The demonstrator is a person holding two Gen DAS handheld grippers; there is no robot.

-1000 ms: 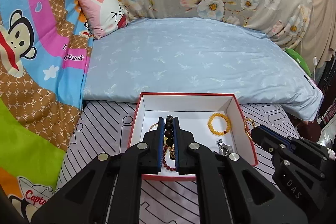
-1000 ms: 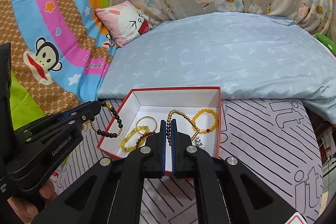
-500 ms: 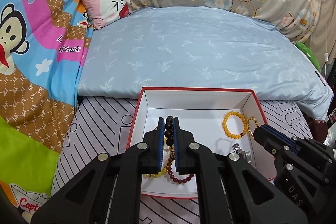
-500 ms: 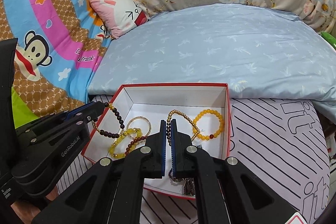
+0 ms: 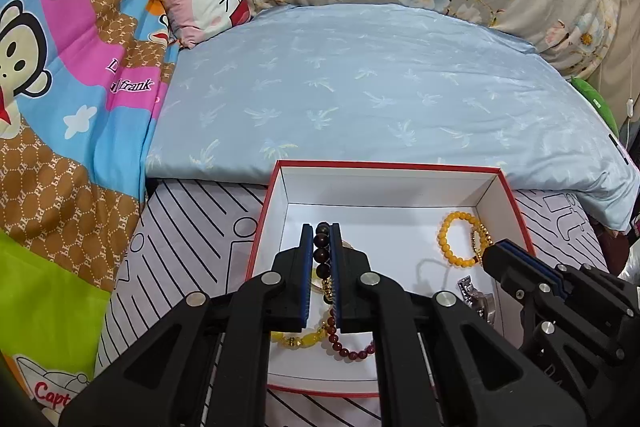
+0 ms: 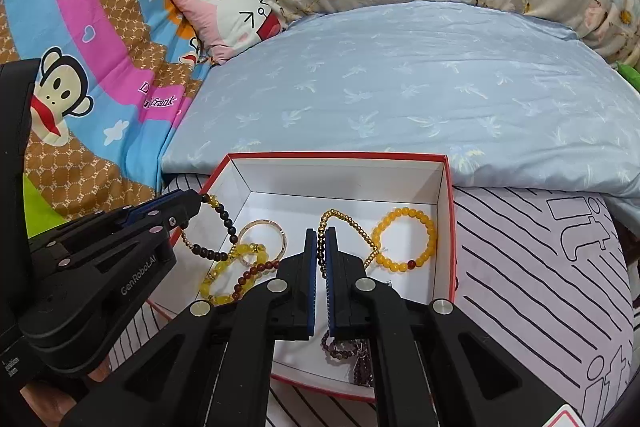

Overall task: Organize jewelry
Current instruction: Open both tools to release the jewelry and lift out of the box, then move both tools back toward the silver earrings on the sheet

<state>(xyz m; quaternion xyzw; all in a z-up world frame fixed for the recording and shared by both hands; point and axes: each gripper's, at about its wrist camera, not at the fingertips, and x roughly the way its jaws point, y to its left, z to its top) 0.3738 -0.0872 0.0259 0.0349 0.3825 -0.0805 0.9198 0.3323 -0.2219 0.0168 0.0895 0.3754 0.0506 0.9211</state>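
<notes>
Above: a red-rimmed white cardboard box [image 6: 448, 227] on striped bedding. Dark wooden-bead bracelet [image 5: 322, 253] is pinched by the closed left gripper [image 5: 322, 239]; gold-bead chain [image 6: 352, 223] is clamped in the closed right gripper [image 6: 320, 247], both over the box interior.

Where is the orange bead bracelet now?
The orange bead bracelet lies flat in the box, toward its right wall in the right wrist view, beside the gold bead chain.

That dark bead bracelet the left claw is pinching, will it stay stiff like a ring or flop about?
Probably floppy: the dark bead bracelet sags in a loose curve from the left claw into the red box. Its round beads look smooth, so it might slip. It seems light, since a tip pinch holds it.
</notes>
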